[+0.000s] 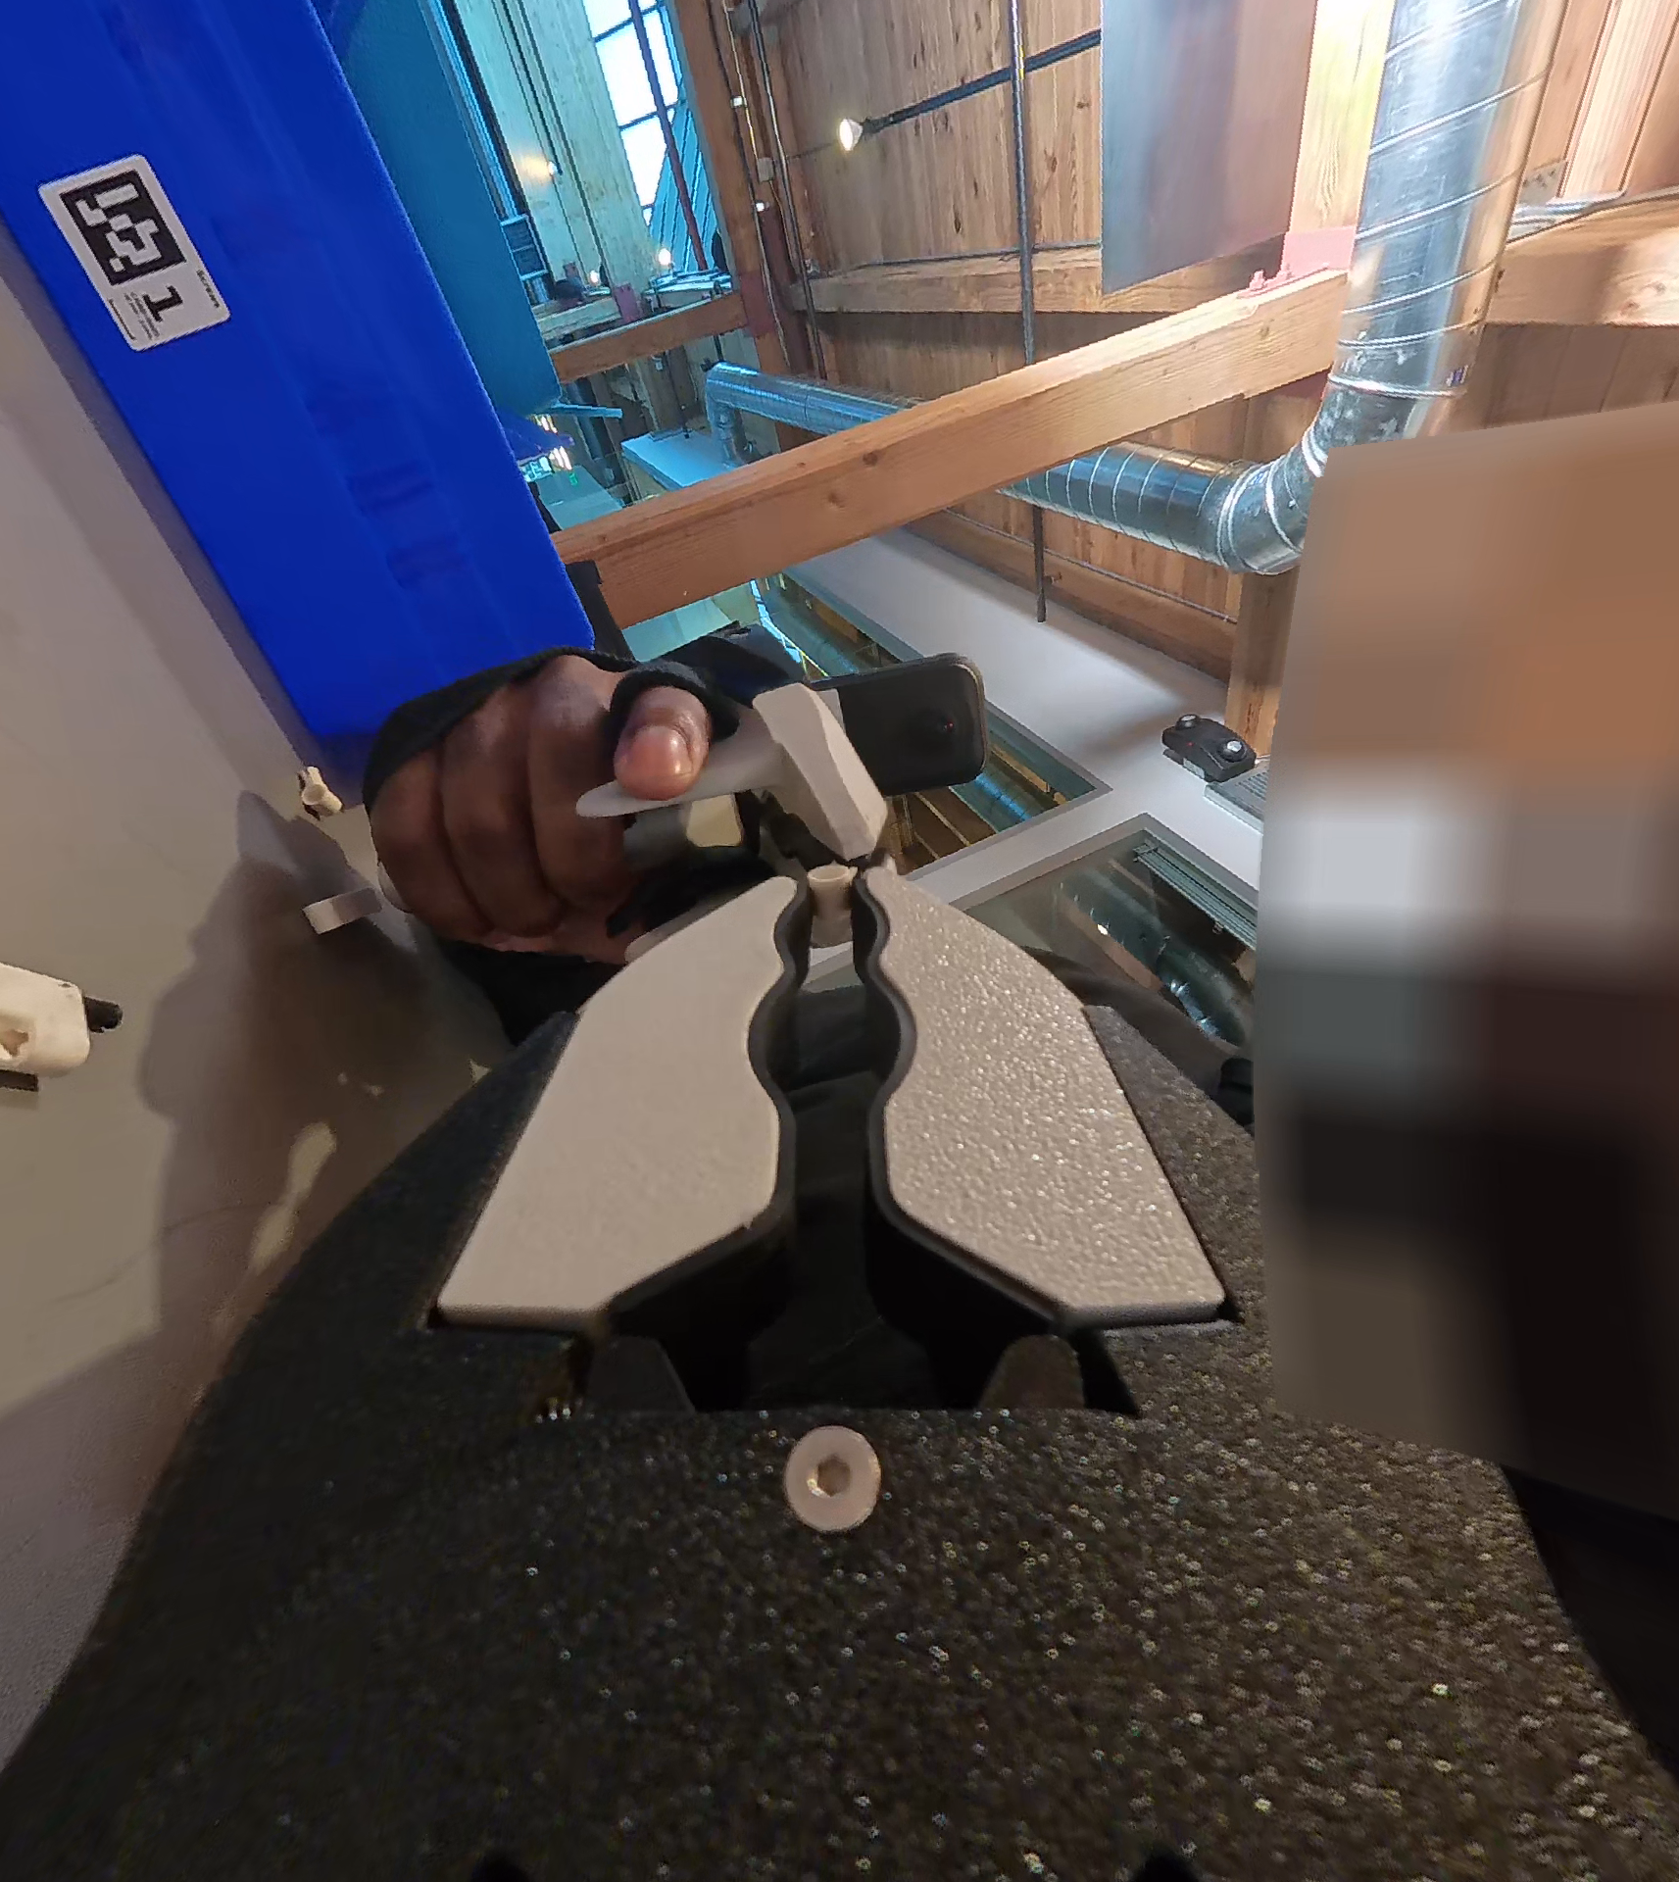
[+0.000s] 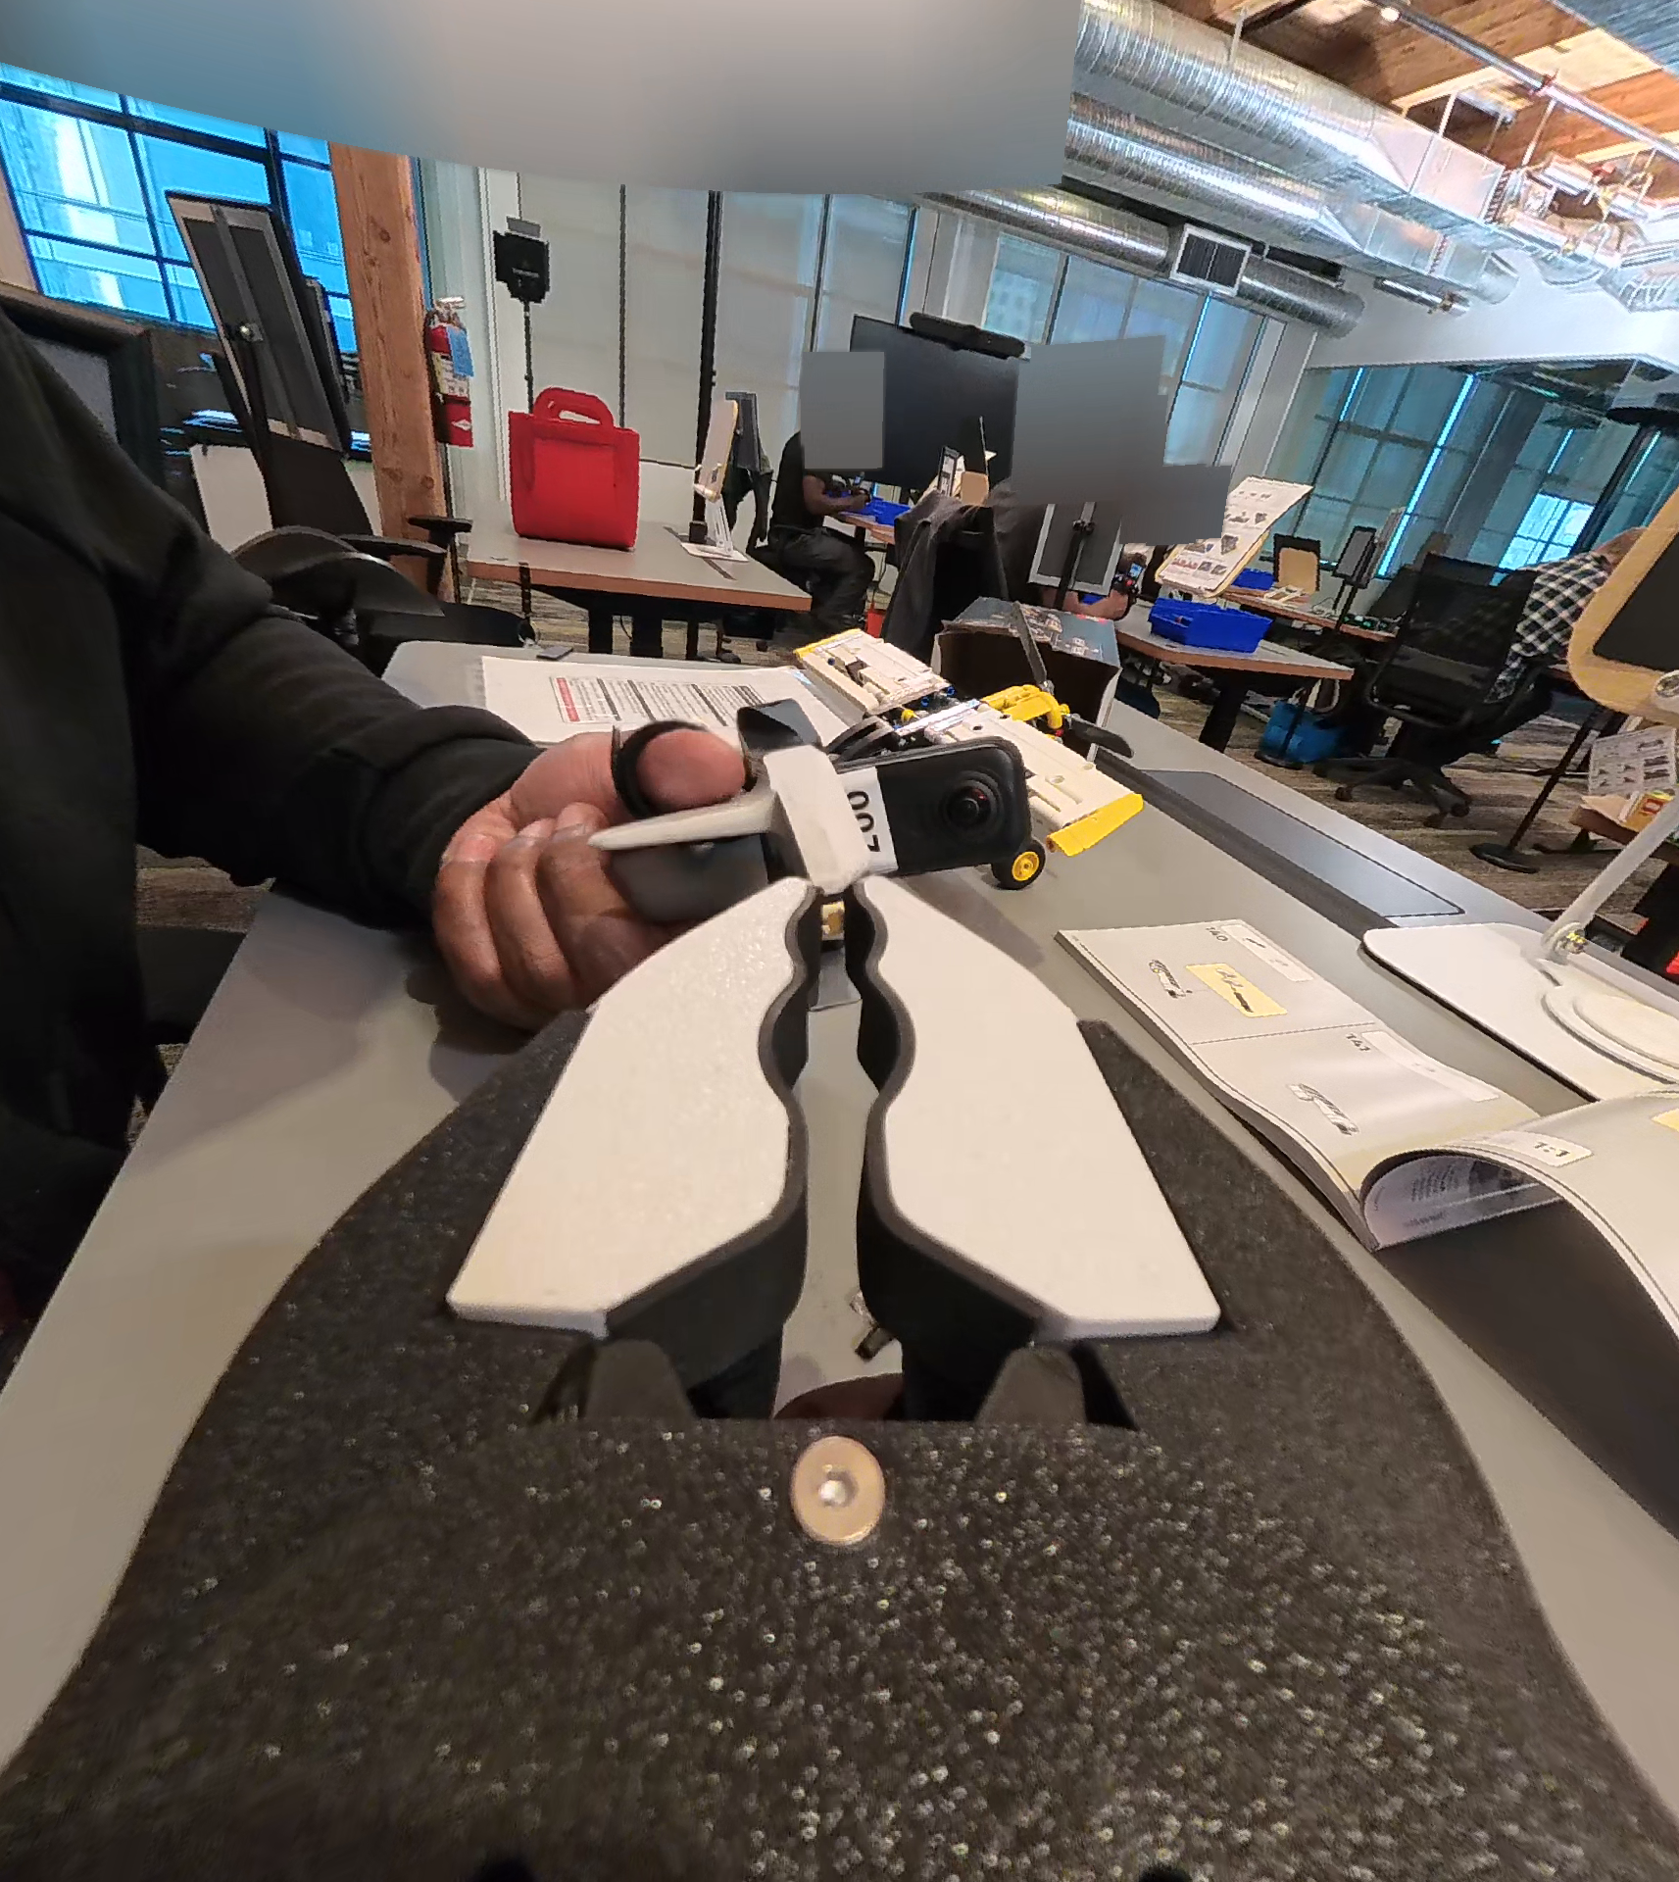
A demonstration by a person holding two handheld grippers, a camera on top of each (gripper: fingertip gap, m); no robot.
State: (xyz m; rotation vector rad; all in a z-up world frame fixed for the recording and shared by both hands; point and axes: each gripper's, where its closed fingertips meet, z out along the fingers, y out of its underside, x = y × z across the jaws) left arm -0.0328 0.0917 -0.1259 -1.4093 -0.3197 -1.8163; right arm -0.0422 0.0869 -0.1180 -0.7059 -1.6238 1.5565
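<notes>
My left gripper (image 1: 827, 901) pinches a small pale peg (image 1: 827, 888); my right gripper (image 2: 833, 917) nips something small and whitish (image 2: 829, 920).

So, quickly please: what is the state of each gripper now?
Left gripper: closed on a small beige peg.
Right gripper: nearly closed; grasp cannot be told.

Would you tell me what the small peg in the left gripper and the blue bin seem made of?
The peg, pinched by the left gripper, looks like moulded plastic: cream, matt, hollow-ended. The blue bin looks like rigid plastic, smooth with a slight sheen.
</notes>
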